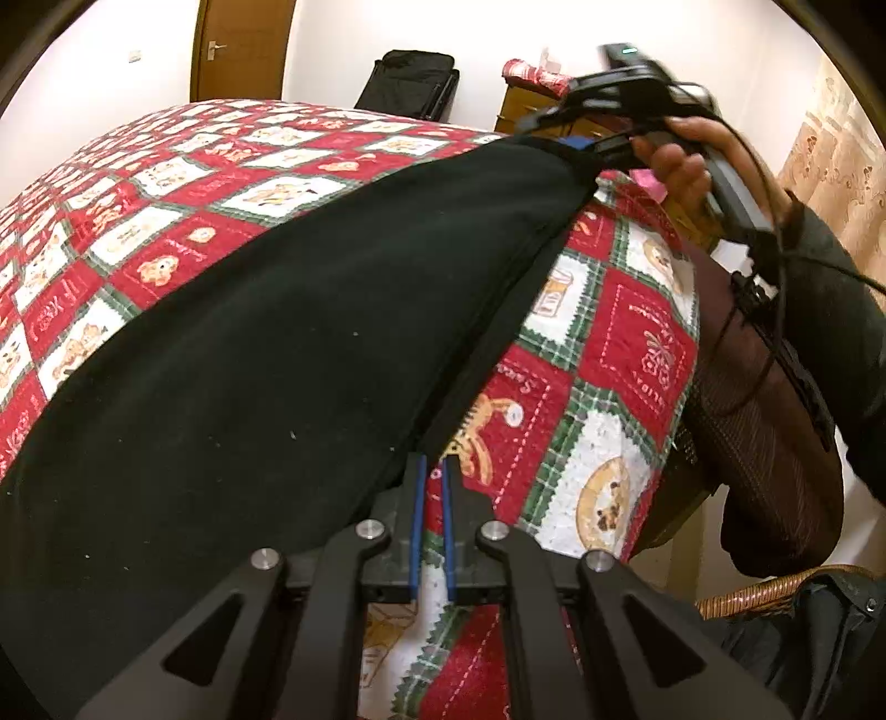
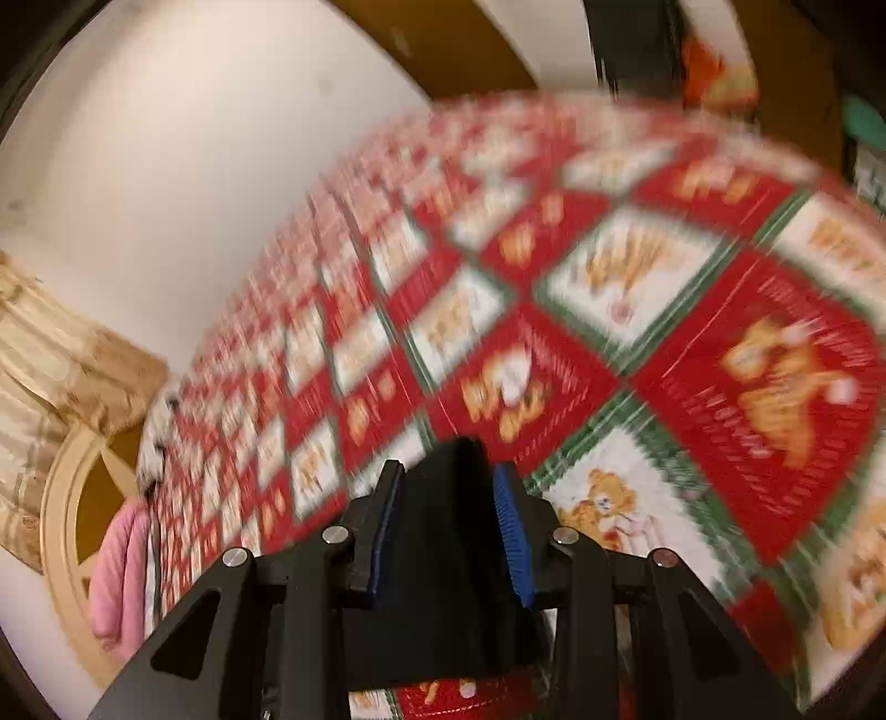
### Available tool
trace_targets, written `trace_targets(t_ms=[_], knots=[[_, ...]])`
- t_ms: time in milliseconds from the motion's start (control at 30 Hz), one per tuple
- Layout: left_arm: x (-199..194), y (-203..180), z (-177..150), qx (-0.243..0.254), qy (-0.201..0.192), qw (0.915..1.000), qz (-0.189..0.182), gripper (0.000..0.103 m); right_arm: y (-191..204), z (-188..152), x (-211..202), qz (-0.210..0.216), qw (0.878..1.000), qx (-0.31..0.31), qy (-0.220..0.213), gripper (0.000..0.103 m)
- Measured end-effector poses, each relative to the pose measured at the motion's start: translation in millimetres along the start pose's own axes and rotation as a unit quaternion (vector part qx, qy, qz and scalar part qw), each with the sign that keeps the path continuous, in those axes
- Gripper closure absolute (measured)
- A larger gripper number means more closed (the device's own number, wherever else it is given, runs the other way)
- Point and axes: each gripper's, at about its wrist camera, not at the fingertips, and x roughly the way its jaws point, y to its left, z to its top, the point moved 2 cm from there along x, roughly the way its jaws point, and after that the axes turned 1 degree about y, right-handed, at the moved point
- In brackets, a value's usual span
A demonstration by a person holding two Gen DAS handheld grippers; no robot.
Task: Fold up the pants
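Observation:
Black pants (image 1: 277, 360) lie spread across a bed covered by a red, white and green quilt (image 1: 637, 332). At the bottom of the left wrist view my left gripper (image 1: 433, 462) is shut on the near end of the pants' edge band. A hand holds my right gripper (image 1: 576, 147) at the pants' far corner, near the bed's edge. The right wrist view is blurred. There the right gripper (image 2: 448, 468) has its jaws apart. A fold of the black pants (image 2: 448, 554) stands between them, and the blue right pad (image 2: 509, 526) shows bare.
A wooden door (image 1: 243, 50), a black suitcase (image 1: 410, 83) and a wooden dresser (image 1: 526, 111) stand by the far wall. A wicker chair (image 1: 775, 592) and the person's dark sleeve (image 1: 830, 310) are at the right. A pink cloth (image 2: 116, 576) hangs off the bed's side.

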Motion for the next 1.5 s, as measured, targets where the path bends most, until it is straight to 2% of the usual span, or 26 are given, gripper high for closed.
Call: trace_targets(t_ms=[67, 133, 167, 233, 267, 300, 367, 433, 467, 500, 533, 567, 600, 667, 800, 833, 867, 900, 1000, 1233, 1300, 1433, 1467, 1500], knots=[[1, 1, 0, -0.003, -0.002, 1.0000, -0.004, 0.098, 1, 4, 11, 0.001, 1.000, -0.005, 0.008, 0.086], [1, 3, -1, -0.008, -0.003, 0.9999, -0.009, 0.098, 9, 2, 16, 0.006, 1.000, -0.024, 0.016, 0.095], [1, 3, -1, -0.010, -0.003, 0.9999, -0.012, 0.098, 12, 1, 13, 0.008, 0.999, -0.035, 0.003, 0.101], [0, 4, -1, -0.012, -0.003, 0.9998, -0.016, 0.098, 29, -2, -6, 0.029, 0.994, -0.090, -0.057, 0.101], [0, 5, -1, -0.012, -0.003, 0.9998, -0.017, 0.098, 35, -5, -13, 0.026, 0.991, -0.108, -0.077, 0.101], [1, 5, -1, -0.012, -0.003, 0.9998, -0.017, 0.098, 40, -7, -17, 0.010, 0.988, -0.125, -0.094, 0.101], [1, 5, -1, -0.011, -0.002, 0.9998, -0.015, 0.098, 45, -12, -15, -0.068, 0.978, -0.161, -0.112, 0.101], [1, 4, -1, -0.011, -0.002, 0.9998, -0.013, 0.098, 45, -15, -1, -0.135, 0.969, -0.186, -0.092, 0.100], [0, 3, -1, -0.011, -0.002, 0.9999, -0.012, 0.098, 43, -17, 3, -0.139, 0.969, -0.189, -0.083, 0.100], [0, 3, -1, -0.010, -0.003, 0.9999, -0.012, 0.098, 40, -19, 5, -0.132, 0.971, -0.186, -0.072, 0.098], [-1, 3, -1, -0.011, -0.003, 0.9999, -0.012, 0.098, 37, -21, 1, -0.129, 0.972, -0.181, -0.071, 0.087], [-1, 4, -1, -0.010, -0.004, 0.9999, -0.013, 0.098, 34, -23, -6, -0.129, 0.973, -0.176, -0.079, 0.075], [-1, 4, -1, -0.010, -0.004, 0.9999, -0.013, 0.098, 33, -26, -16, -0.130, 0.972, -0.174, -0.094, 0.051], [-1, 5, -1, -0.010, -0.005, 0.9998, -0.014, 0.098, 30, -32, -28, -0.128, 0.972, -0.166, -0.110, 0.047], [0, 5, -2, -0.011, -0.006, 0.9998, -0.015, 0.098, 20, -53, -44, -0.083, 0.982, -0.142, -0.093, 0.047], [0, 5, -2, -0.011, -0.006, 0.9998, -0.014, 0.098, 19, -59, -44, -0.094, 0.981, -0.143, -0.087, 0.051], [0, 5, -2, -0.009, -0.006, 0.9998, -0.014, 0.098, 17, -63, -42, -0.106, 0.980, -0.146, -0.087, 0.061], [0, 4, -2, -0.008, -0.007, 0.9999, -0.013, 0.098, 15, -65, -39, -0.109, 0.979, -0.152, -0.085, 0.085], [-2, 4, -2, -0.006, -0.007, 0.9999, -0.012, 0.098, 9, -68, -34, -0.105, 0.980, -0.143, -0.087, 0.098], [-5, 5, -2, -0.011, -0.011, 0.9997, -0.020, 0.098, 27, -86, -64, -0.098, 0.971, -0.168, -0.139, 0.099], [-6, 6, -4, -0.011, -0.010, 0.9994, -0.030, 0.098, 26, -87, -63, -0.102, 0.971, -0.167, -0.136, 0.099], [-6, 2, -8, -0.006, -0.005, 0.9994, -0.034, 0.098, 6, -81, -42, -0.138, 0.971, -0.156, -0.116, 0.098], [-8, 2, -9, -0.007, -0.006, 0.9992, -0.040, 0.098, 2, -80, -40, -0.139, 0.972, -0.150, -0.115, 0.096], [-9, 2, -10, -0.007, -0.007, 0.9991, -0.040, 0.098, 0, -79, -42, -0.163, 0.967, -0.146, -0.127, 0.088]])
